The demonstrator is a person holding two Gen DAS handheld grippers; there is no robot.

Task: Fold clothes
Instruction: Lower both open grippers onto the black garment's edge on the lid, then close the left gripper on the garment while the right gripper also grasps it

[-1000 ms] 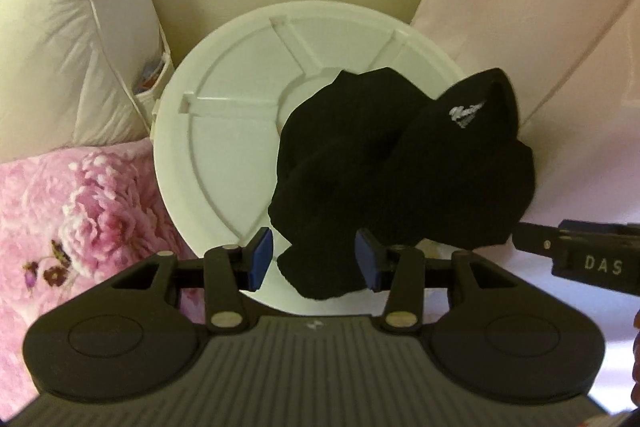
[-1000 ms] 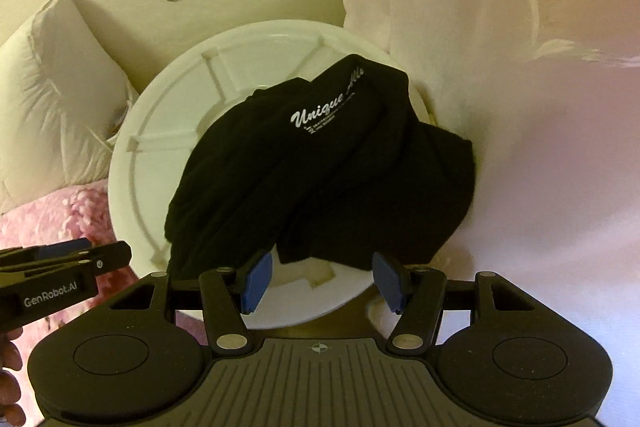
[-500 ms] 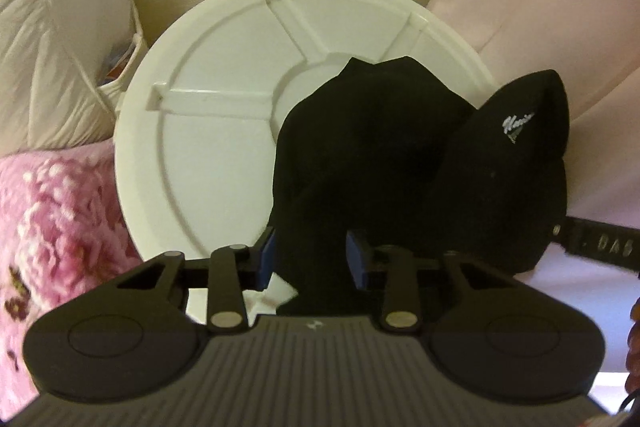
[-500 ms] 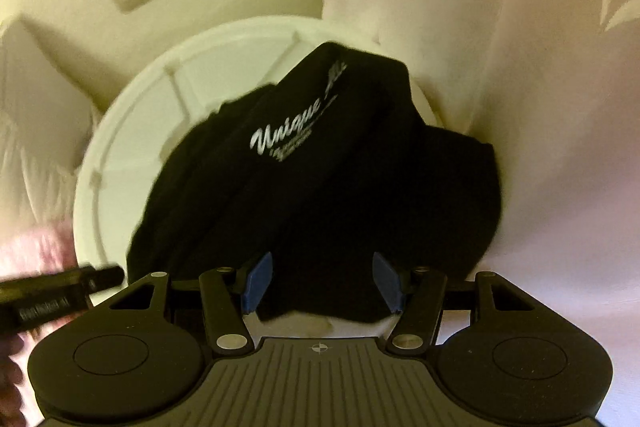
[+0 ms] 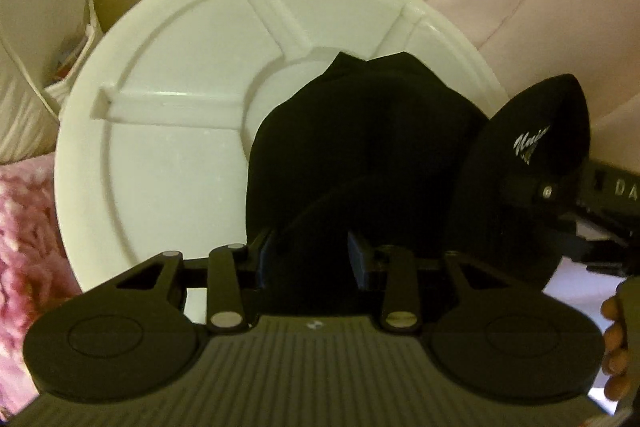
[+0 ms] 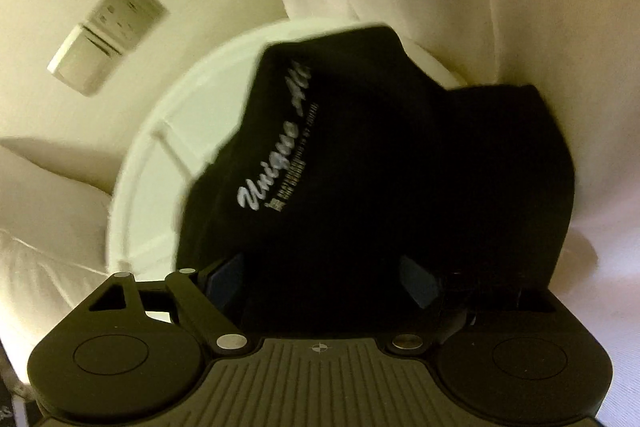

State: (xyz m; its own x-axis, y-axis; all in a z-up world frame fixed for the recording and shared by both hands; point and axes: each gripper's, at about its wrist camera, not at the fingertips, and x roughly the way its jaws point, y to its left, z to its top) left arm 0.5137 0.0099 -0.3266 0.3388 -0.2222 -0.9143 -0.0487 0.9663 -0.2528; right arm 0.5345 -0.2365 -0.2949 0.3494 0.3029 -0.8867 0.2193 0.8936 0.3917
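Note:
A crumpled black garment (image 5: 360, 147) with white "Unique" lettering lies on the right half of a round white ribbed tabletop (image 5: 168, 147). My left gripper (image 5: 308, 255) points down at the garment's near edge. Its jaws are opening, and a fold of black cloth sits between the blue pads (image 5: 266, 259). In the right wrist view the same garment (image 6: 380, 167) fills the middle, over the tabletop (image 6: 148, 187). My right gripper (image 6: 320, 279) has its jaws opening wide, with cloth lying between them and neither pad pressing on it. The right gripper's body (image 5: 560, 195) shows at the garment's right edge.
A white pillow (image 5: 32, 47) stands to the left and a pink floral blanket (image 5: 24, 247) lies at lower left. A pale pink curtain (image 5: 540, 7) hangs close on the right. A wall socket panel (image 6: 108, 35) is behind. Someone's fingers (image 5: 616, 339) show at the right edge.
Both grippers have come down onto the garment, so its near edge now lies between each pair of jaws. The right jaws have spread wider and the right view has rolled.

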